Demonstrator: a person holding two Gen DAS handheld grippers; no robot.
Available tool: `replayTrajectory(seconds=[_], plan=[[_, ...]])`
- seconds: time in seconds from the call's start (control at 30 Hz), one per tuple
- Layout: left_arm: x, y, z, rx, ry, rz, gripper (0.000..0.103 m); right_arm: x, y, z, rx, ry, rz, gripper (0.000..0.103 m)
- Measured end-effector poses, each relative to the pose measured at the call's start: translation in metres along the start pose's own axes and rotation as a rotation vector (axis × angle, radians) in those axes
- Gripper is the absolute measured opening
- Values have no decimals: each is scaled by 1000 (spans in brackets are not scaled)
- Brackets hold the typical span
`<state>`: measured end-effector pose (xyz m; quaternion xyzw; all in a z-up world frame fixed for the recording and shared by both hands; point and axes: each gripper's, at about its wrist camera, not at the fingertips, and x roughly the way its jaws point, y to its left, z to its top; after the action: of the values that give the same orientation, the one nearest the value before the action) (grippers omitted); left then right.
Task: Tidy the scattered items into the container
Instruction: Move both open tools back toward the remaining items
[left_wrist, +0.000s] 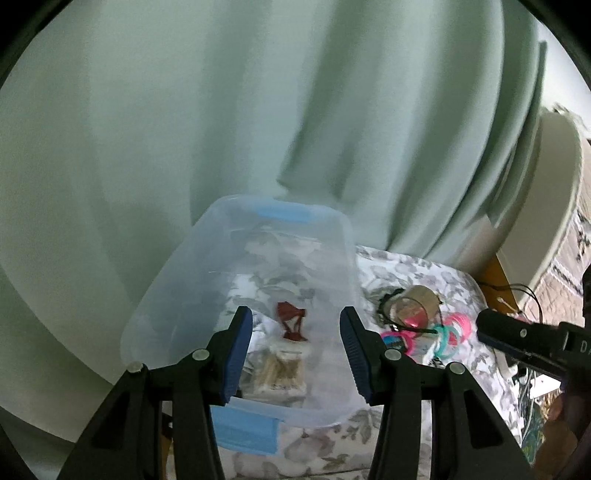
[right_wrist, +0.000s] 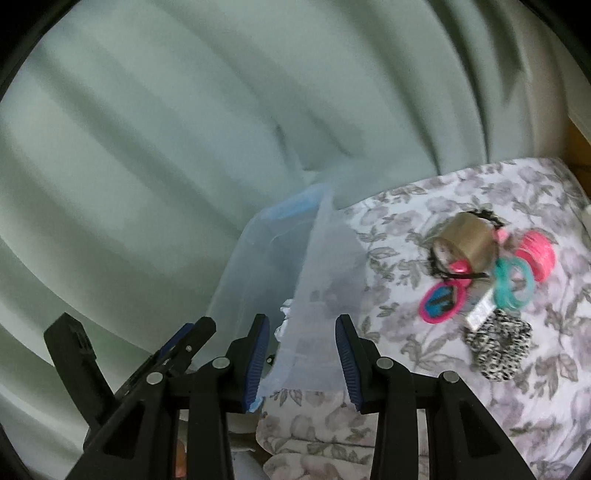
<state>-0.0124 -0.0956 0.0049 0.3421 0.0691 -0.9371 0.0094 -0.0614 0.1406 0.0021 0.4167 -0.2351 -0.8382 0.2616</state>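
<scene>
Left tongs (left_wrist: 295, 354): two black moulded arms with triangular cut-outs, each ending in a dark blue ribbed pad (left_wrist: 236, 354); round silver rivets sit at the arm joints, two per side.

Right tongs (right_wrist: 301, 360): same build, black arms, dark blue ribbed pads (right_wrist: 256, 360), silver rivets in matching places. From the left tongs' camera the right unit's black body appears at the far right, bearing pale letters, only partly legible.

**Curtain, bedspread and bedside corner**

A pale green curtain (left_wrist: 221, 110) fills the background. A floral bedspread (right_wrist: 424, 417) covers the bed. At three o'clock in the left wrist view stand a white rounded object (left_wrist: 550, 206) and thin black cables (left_wrist: 524, 291).
</scene>
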Motion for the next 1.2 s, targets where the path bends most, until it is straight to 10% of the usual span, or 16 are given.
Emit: replayTrajectory(seconds=[0.3, 0.4, 0.57, 1.2], plan=[[14, -60, -9, 107, 51, -80, 51, -49, -61, -6, 79, -95, -125, 41], [22, -79, -14, 141, 77, -103, 59, -57, -80, -10, 101, -94, -155, 63], [41, -110, -26, 195, 131, -139, 65, -63, -107, -17, 137, -76, -176, 71], [142, -147, -65, 345, 316, -115, 66, -3, -175, -41, 253, 102, -198, 72]])
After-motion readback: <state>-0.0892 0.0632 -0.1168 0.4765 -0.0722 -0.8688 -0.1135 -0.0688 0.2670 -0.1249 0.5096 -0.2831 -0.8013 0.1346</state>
